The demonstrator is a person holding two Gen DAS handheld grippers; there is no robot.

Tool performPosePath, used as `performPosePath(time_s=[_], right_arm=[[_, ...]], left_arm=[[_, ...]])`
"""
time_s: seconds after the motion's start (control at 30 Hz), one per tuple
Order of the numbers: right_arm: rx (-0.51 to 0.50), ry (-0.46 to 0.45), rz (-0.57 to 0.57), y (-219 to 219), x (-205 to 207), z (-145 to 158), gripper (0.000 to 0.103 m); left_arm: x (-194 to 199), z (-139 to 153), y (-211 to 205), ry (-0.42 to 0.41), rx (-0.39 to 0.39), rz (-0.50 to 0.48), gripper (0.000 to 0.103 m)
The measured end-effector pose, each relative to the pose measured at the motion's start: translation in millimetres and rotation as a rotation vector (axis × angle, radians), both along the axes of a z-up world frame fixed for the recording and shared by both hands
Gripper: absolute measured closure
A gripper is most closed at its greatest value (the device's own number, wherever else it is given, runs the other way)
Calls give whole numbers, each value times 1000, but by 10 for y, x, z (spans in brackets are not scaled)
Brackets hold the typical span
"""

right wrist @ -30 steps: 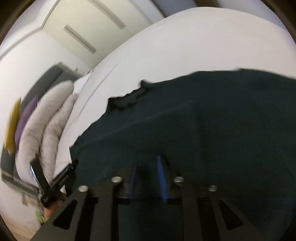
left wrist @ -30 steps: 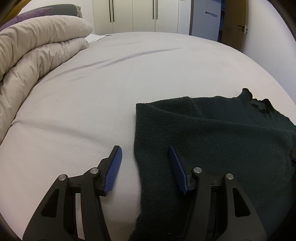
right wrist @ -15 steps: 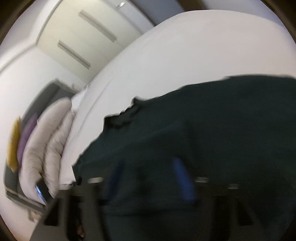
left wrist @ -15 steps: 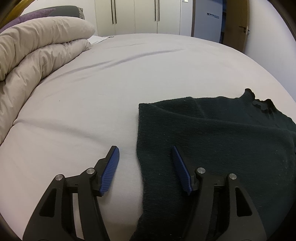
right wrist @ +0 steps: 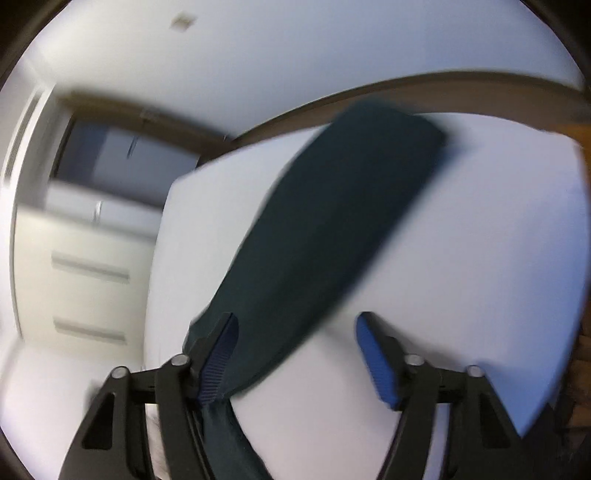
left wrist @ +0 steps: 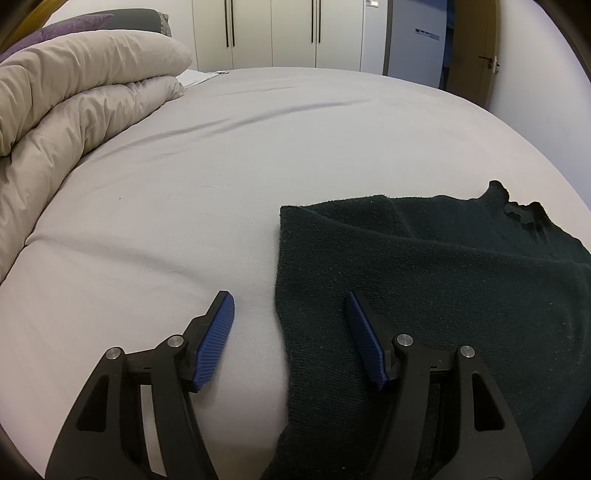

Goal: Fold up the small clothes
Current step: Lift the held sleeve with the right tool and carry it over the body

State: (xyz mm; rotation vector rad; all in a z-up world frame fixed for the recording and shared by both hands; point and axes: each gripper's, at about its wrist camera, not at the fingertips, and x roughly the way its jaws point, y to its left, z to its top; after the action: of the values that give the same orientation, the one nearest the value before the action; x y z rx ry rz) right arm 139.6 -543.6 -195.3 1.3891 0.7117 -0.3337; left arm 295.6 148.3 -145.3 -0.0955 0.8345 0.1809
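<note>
A dark green knit sweater (left wrist: 443, 280) lies flat on the pale bed sheet (left wrist: 184, 192), its collar at the far right. My left gripper (left wrist: 288, 317) is open and straddles the sweater's left edge, one finger over the sheet, one over the knit. In the blurred right wrist view a long sleeve of the sweater (right wrist: 332, 229) stretches away over the sheet. My right gripper (right wrist: 295, 332) is open; the sleeve's near end runs past the inside of its left finger (right wrist: 218, 354).
A folded beige duvet (left wrist: 74, 110) and pillows are piled at the far left of the bed. White wardrobes (left wrist: 273, 33) and a door (left wrist: 476, 51) stand beyond it. The bed's corner and edge (right wrist: 535, 406) lie at the right.
My right gripper has opened and swung away from the sweater's body toward the sleeve and bed corner. My left gripper stayed open and barely shifted along the sweater's left edge.
</note>
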Motion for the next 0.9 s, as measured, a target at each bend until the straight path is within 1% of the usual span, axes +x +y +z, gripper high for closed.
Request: performPosePath(time_s=[0.03, 0.07, 0.1, 0.17, 0.3, 0.37, 0.4, 0.43, 0.5, 0.6, 0.73, 0.77, 0.83, 0.9], right_arm=[[42, -10, -22, -71, -74, -56, 45], [92, -21, -39, -119, -114, -110, 45], [114, -26, -51, -138, -112, -131, 45], [122, -32, -58, -128, -39, -141, 41], [146, -72, -82, -65, 148, -185, 40], [170, -108, -134, -20, 188, -227, 41], [178, -125, -160, -88, 193, -257, 41], [189, -153, -209, -88, 179, -285, 41], [202, -182, -266, -99, 156, -322, 42], [171, -208, -312, -99, 175, -310, 43], [122, -203, -346, -17, 234, -286, 53], [125, -200, -356, 17, 307, -316, 55], [147, -210, -383, 29, 267, -348, 61], [159, -205, -398, -60, 225, -359, 62]], left_arm=[[1, -1, -6, 0, 2, 0, 40], [3, -2, -11, 0, 3, 1, 40], [0, -2, -17, 0, 5, 2, 40], [1, -5, -25, 0, 5, 3, 40], [-3, -7, -25, -1, 3, 2, 40], [0, -4, -25, -1, 3, 2, 40], [-2, -4, -22, -2, 2, 3, 40], [-5, -6, -21, -2, 0, 3, 40], [-5, -6, -18, -2, -2, 3, 40], [-5, -3, -16, -2, -4, 3, 40], [-2, -1, -23, -2, -7, 4, 40], [-2, -1, -22, -2, -8, 4, 40], [1, -4, -20, -3, -13, 4, 40], [2, -9, -20, -3, -16, 5, 40]])
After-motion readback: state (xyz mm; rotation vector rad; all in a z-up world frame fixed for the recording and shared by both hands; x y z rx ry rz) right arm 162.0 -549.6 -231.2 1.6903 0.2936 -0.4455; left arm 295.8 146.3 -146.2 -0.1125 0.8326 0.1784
